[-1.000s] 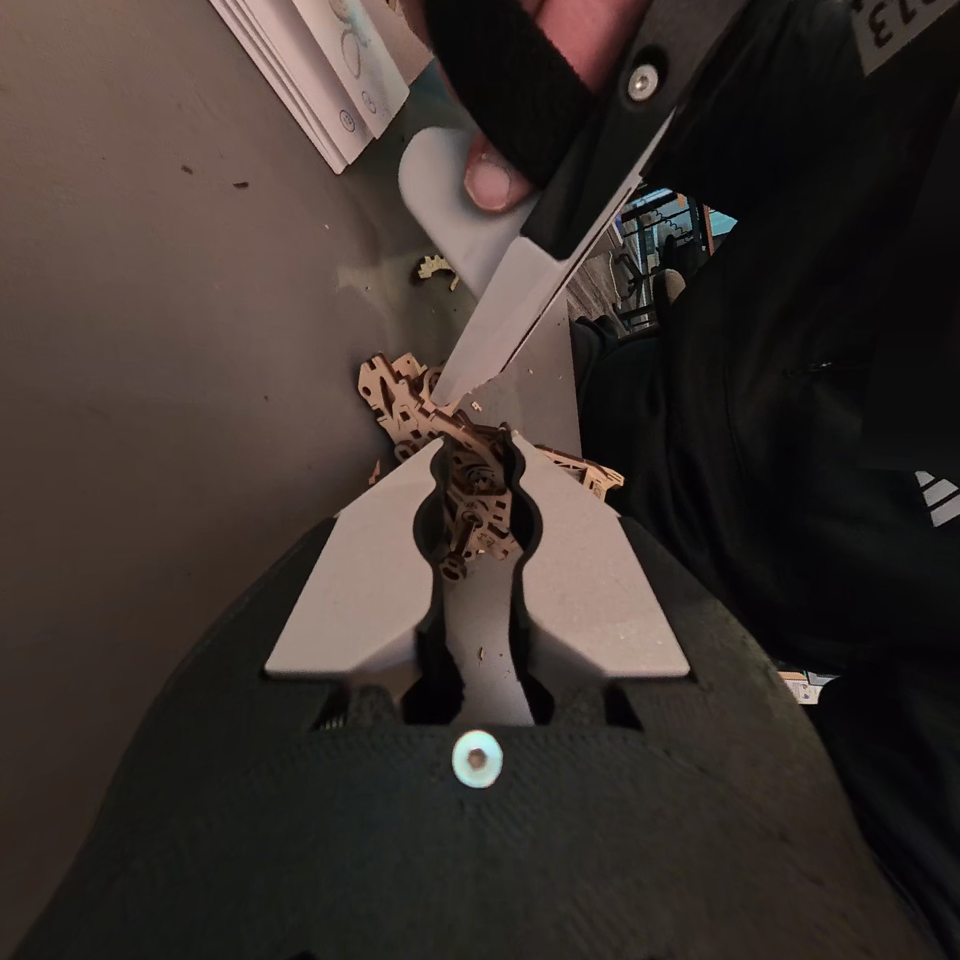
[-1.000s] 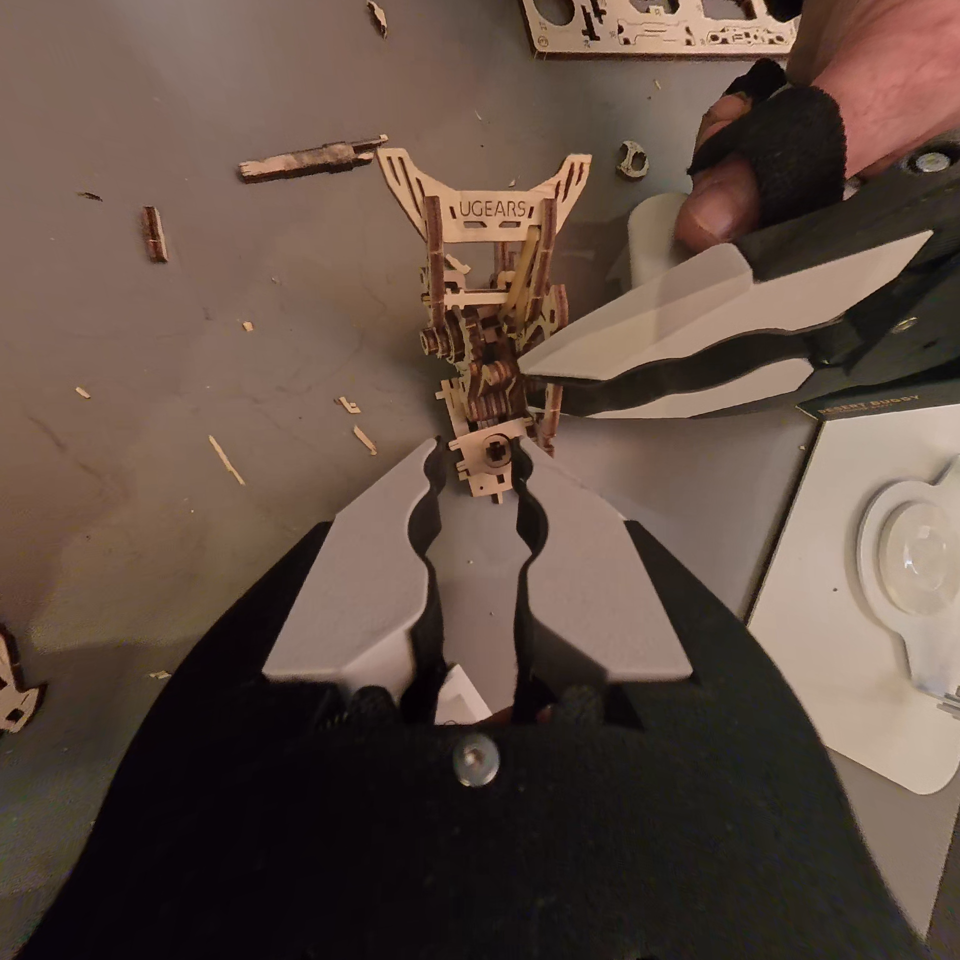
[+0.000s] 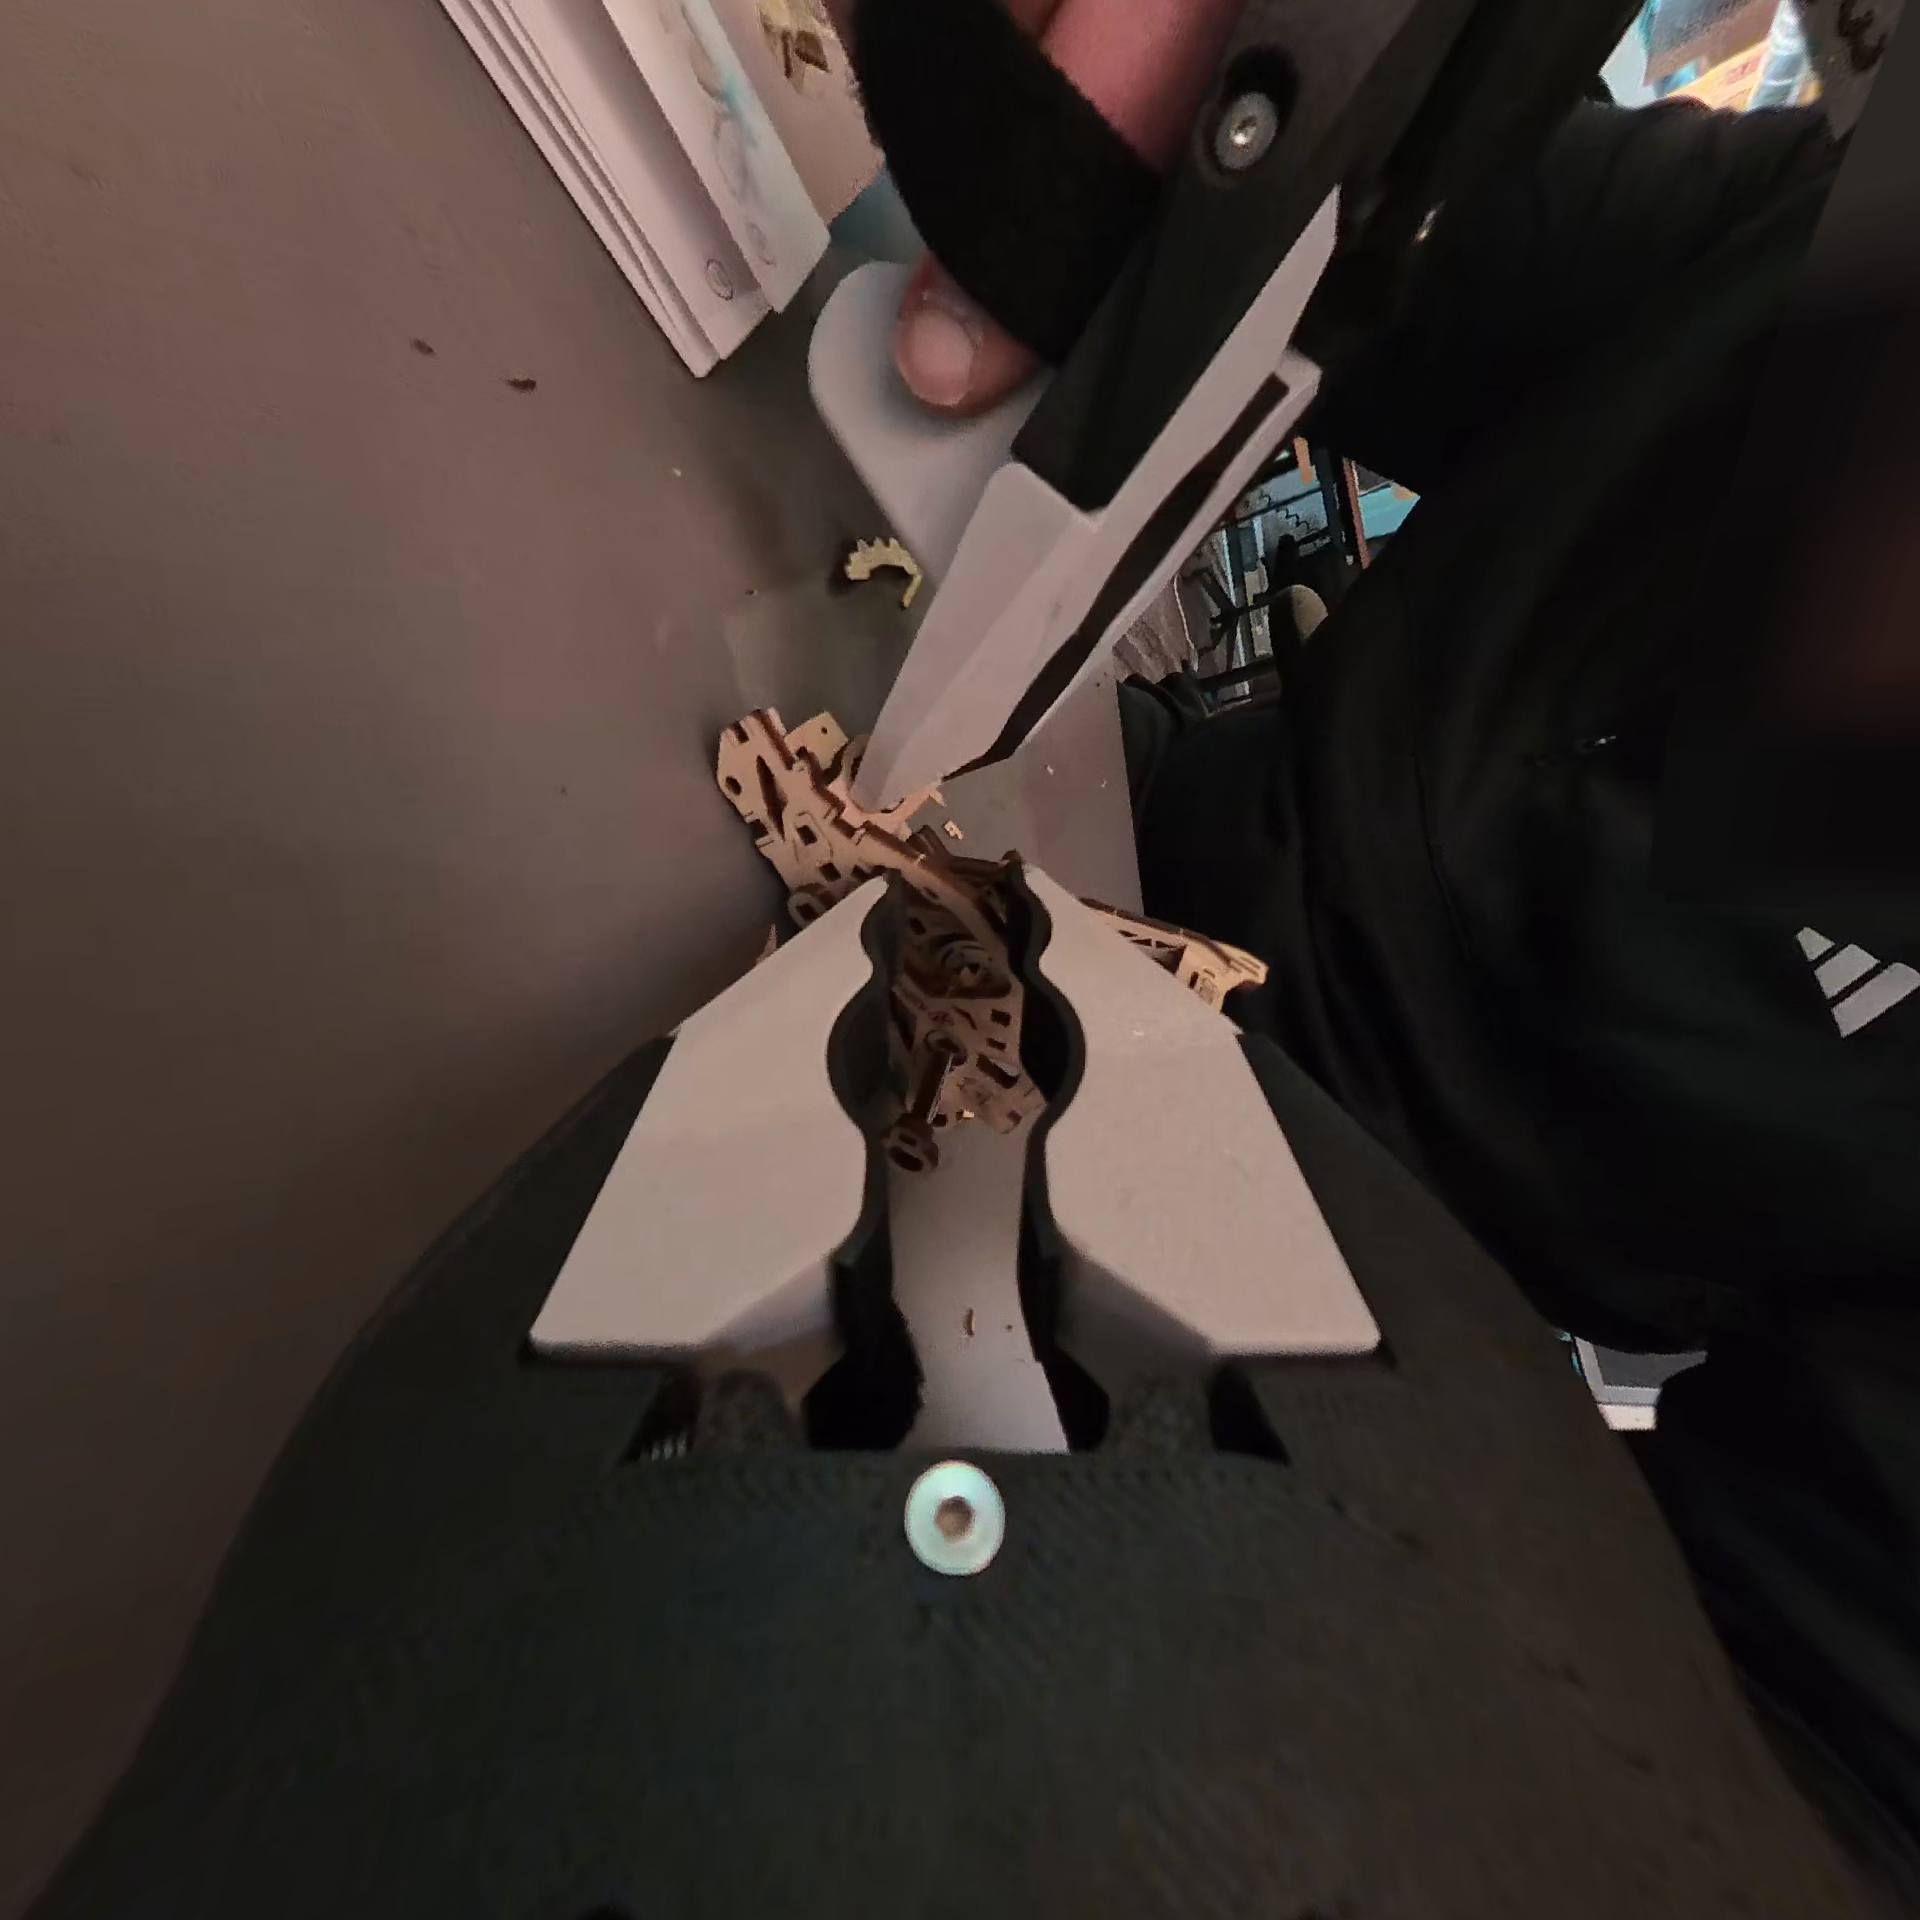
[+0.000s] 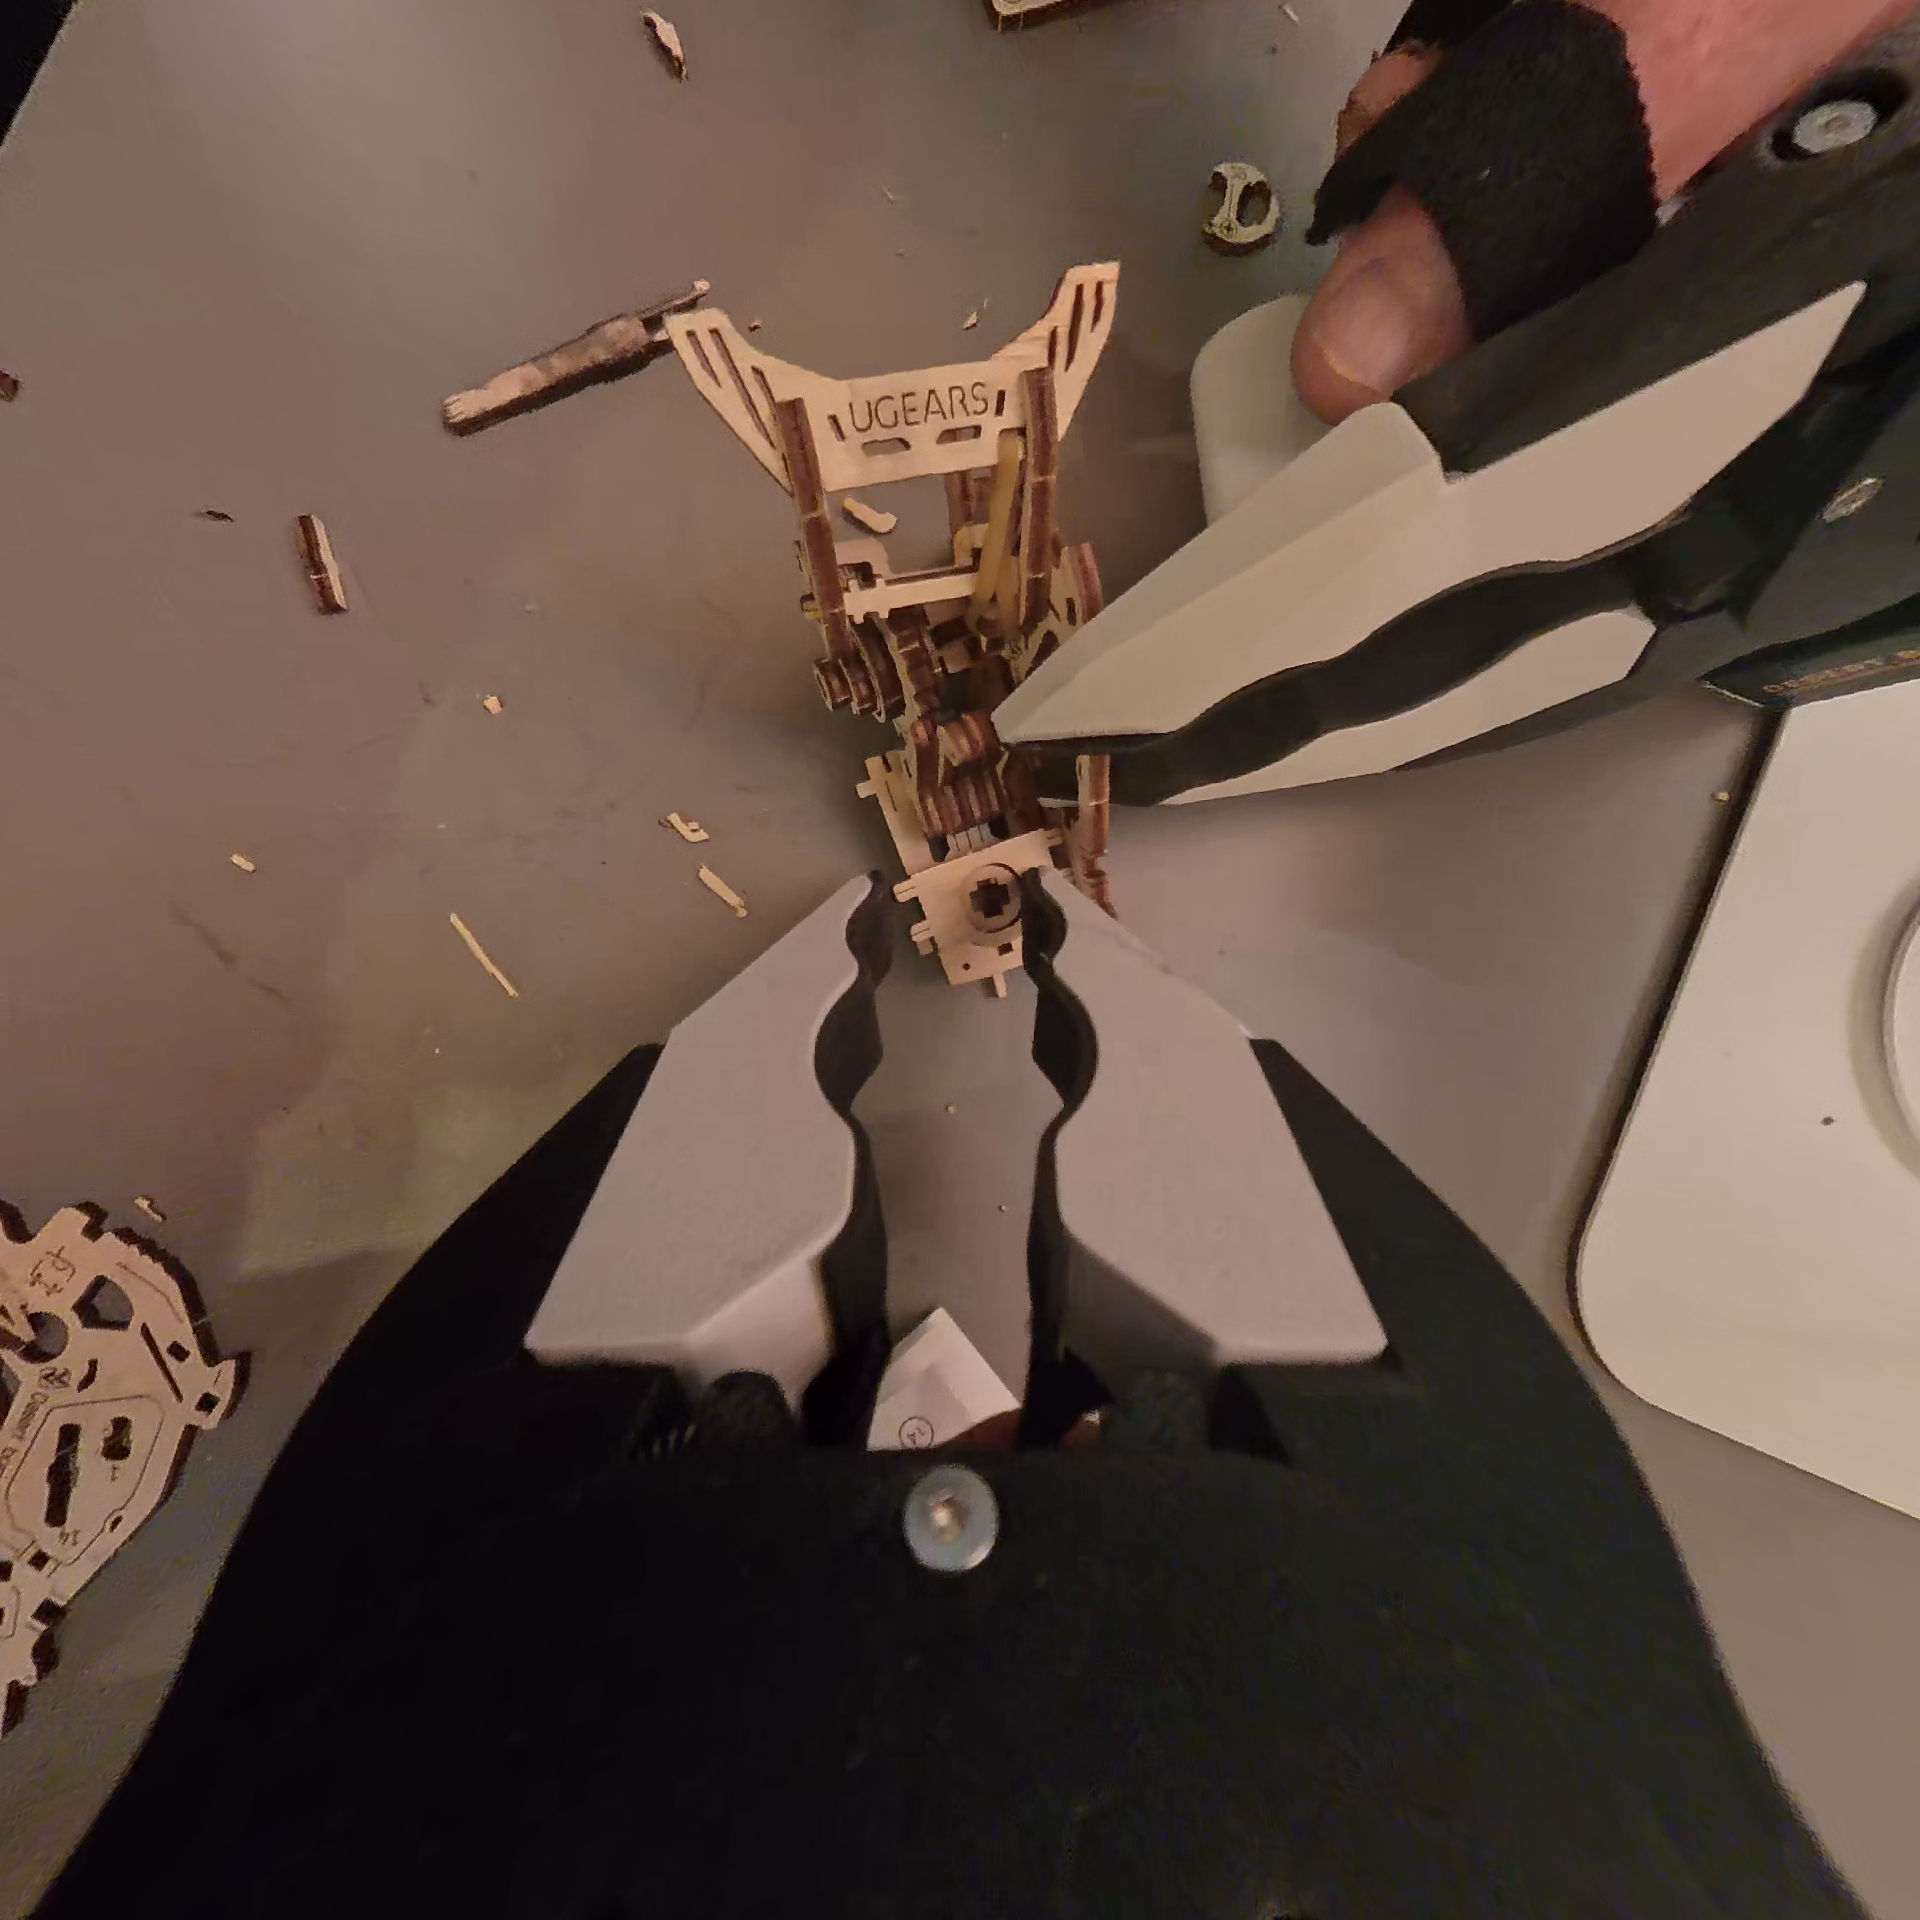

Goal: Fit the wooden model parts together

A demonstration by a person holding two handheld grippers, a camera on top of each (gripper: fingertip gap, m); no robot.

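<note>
A: Right wrist view has your right hand-held gripper (image 4: 956, 914) narrowed onto the lower tab of the wooden model (image 4: 935, 665); the jaws flank that square-holed plate, one fingertip touching it, but I cannot tell if they truly pinch it.

B: And my left one?

A: Your left hand-held gripper (image 4: 1023, 743) comes in from the side, closed down on the model's geared middle. In the left wrist view the model (image 3: 961, 1023) sits right between its fingers, just above the grey worktop (image 4: 416, 727).

B: How will it handle?

A: Light, I'd judge, and fragile — thin laser-cut ply with slender struts. Grip the layered core or the thick end plate, not the flared top piece.

B: Any trays or boxes?

A: None visible holding parts. Loose offcuts (image 4: 571, 358) and a punched sheet (image 4: 94, 1382) lie straight on the worktop — a white moulded slab (image 4: 1766, 1195) sits empty beside you.
</note>
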